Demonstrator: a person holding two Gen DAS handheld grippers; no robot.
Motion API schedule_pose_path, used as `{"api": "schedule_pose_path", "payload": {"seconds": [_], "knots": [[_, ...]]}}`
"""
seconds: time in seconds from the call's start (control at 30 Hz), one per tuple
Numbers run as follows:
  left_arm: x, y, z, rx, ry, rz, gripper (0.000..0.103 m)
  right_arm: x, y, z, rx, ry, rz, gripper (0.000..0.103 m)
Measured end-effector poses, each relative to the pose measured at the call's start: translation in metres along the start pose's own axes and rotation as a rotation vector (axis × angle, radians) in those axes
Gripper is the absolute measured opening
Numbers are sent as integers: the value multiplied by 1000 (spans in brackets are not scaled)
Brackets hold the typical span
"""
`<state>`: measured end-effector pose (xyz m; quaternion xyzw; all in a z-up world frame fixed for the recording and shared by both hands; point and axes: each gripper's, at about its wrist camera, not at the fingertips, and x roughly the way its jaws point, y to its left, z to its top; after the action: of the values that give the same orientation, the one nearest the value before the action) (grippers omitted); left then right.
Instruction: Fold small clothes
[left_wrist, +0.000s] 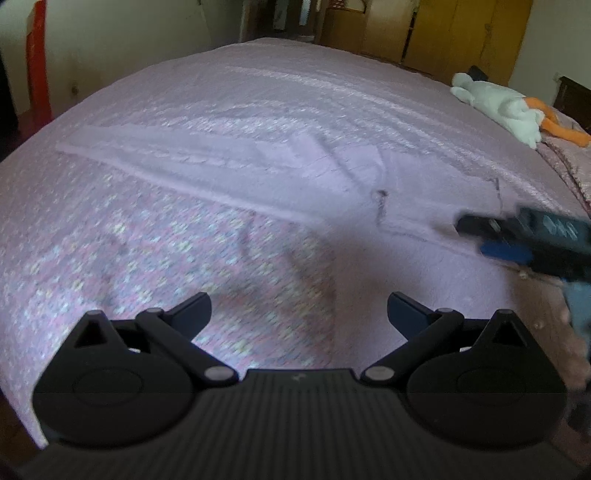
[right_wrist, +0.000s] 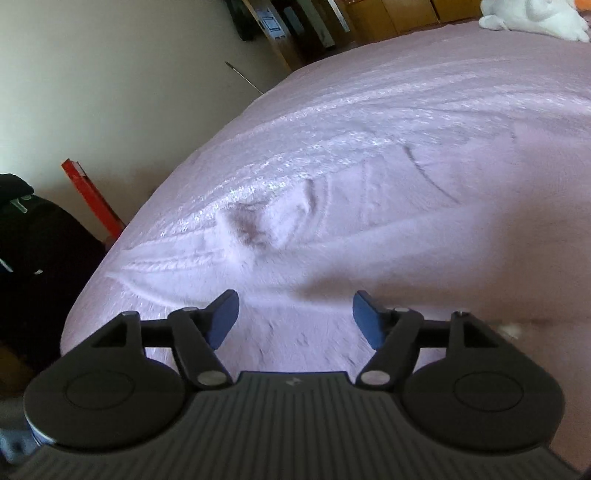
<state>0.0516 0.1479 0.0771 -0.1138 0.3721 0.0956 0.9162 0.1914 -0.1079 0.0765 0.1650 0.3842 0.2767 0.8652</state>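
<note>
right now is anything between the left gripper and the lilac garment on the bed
No object. In the left wrist view, only bare flowered bedcover lies between the open left gripper and the lilac garment.

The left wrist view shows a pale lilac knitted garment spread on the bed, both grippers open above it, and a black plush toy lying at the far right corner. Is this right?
One detail is wrong: the plush toy is white with orange parts, not black, as the left wrist view shows. The rest holds: the lilac garment lies spread on the bed, and the left gripper and right gripper are both open.
</note>
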Motion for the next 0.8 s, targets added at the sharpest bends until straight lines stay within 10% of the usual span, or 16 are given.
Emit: {"api": "schedule_pose_path", "payload": {"seconds": [0.47,0.57,0.67,0.8], "knots": [[78,-63,56,-8,-5,-208,90,-120,-145,-27,192,-187,-315,78],[106,-72,62,-15,36,-182,73,-127,-166,-36,217,-204,-358,78],[125,-73,63,-19,77,-236,18,-130,-175,-48,180,-243,-338,79],[110,-73,72,-16,10,-242,11,-125,-168,-65,41,-284,-367,83]]}}
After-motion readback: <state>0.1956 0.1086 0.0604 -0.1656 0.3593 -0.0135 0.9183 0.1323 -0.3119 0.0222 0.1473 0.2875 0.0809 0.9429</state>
